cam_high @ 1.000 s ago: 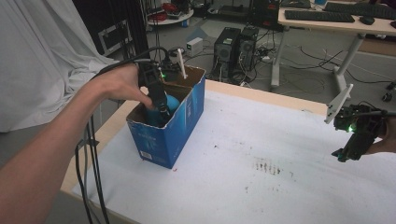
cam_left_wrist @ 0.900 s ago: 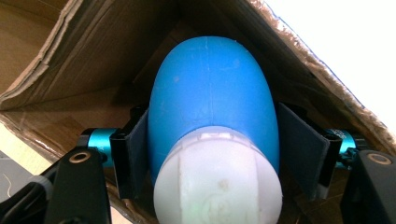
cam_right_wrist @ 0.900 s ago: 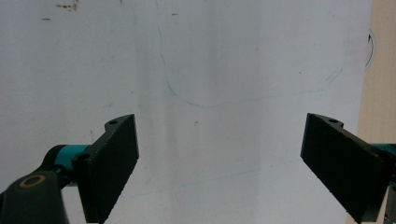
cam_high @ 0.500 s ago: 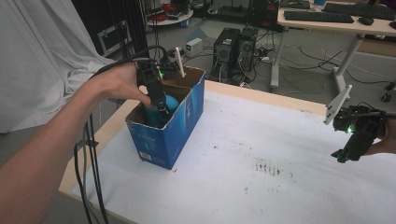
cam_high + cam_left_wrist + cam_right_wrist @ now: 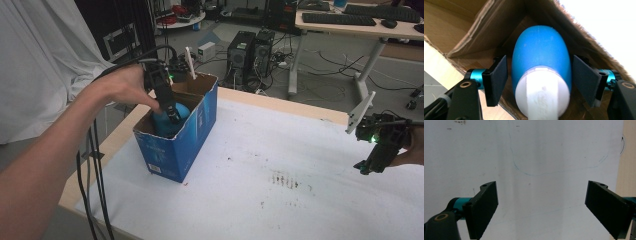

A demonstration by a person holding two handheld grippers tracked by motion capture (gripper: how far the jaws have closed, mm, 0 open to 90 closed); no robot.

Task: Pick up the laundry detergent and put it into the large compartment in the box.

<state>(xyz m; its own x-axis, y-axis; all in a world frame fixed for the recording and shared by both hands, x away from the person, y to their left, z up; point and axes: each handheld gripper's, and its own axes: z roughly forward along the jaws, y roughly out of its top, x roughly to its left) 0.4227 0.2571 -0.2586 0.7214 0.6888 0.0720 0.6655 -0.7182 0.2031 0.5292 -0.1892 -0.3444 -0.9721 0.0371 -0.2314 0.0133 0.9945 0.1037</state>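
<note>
Two sets of tongs were in my feeds, well apart from each other. My left tongs [image 5: 172, 116] were dipped into the open top of a blue cardboard box [image 5: 192, 142] that stood near the left edge of the desk [image 5: 280, 200]. Inside that box sat a blue, egg-shaped bottle [image 5: 541, 57] with a white end [image 5: 542, 93], tucked into a corner between the brown cardboard walls. In the left gripper view the bottle lay between my two black pads [image 5: 499, 77], white end toward the camera, and I saw a thin gap on each side of it, so the pads were not pressing on it. The jaws had just been opening, with the bottle between them but loose. From the high view the bottle [image 5: 167, 120] showed as a blue curve below the box rim, partly covered by the left tongs and the hand [image 5: 125, 90] that carried them.

My right tongs [image 5: 367, 167] hung over the right side of the desk, near its edge, with a green light on the body. In the right gripper view their jaws stood spread wide with nothing between them, pointing down at the white desk top [image 5: 549, 150], which bore a faint blue pen line [image 5: 534, 173] and a few dark specks.

A white stick [image 5: 190, 62] stood up behind the box.
</note>
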